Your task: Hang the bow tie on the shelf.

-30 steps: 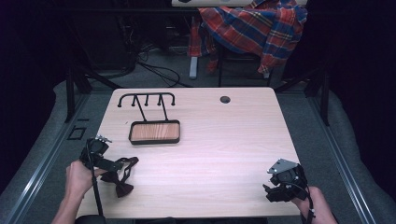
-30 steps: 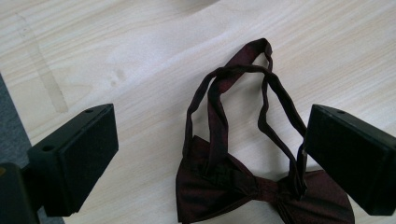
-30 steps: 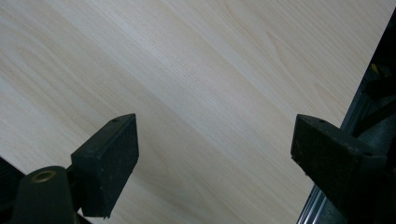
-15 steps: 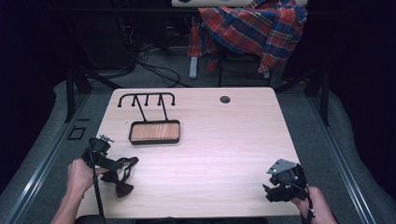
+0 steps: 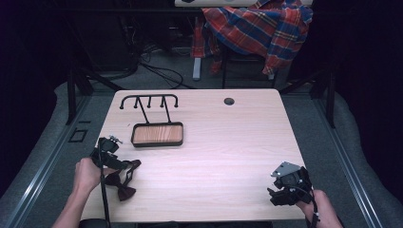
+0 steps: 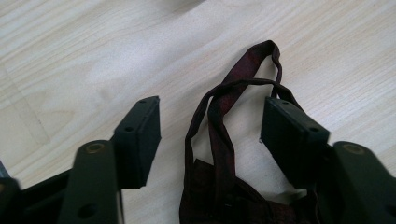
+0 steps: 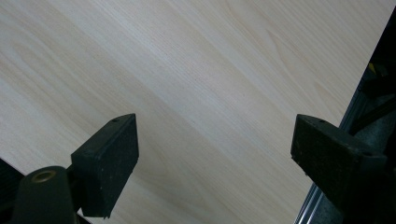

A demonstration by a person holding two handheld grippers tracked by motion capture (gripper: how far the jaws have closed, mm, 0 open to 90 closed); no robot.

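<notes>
From my feed, the pale wood worktop (image 5: pixel 228 156) carries a black wire stand (image 5: pixel 149 100) near its far left, a row of hooks along the top and a wood-floored tray (image 5: pixel 157 135) at its foot. A small round hole (image 5: pixel 229 101) sits near the far edge. Beyond the worktop I see a red and blue plaid shirt (image 5: pixel 259 26) draped over a dark frame, with cables (image 5: pixel 157 71) trailing across the grey floor (image 5: pixel 313 114).

Pale matt wood-grain table (image 5: pixel 228 142); dark maroon cloth bow tie (image 6: pixel 219 140)
</notes>
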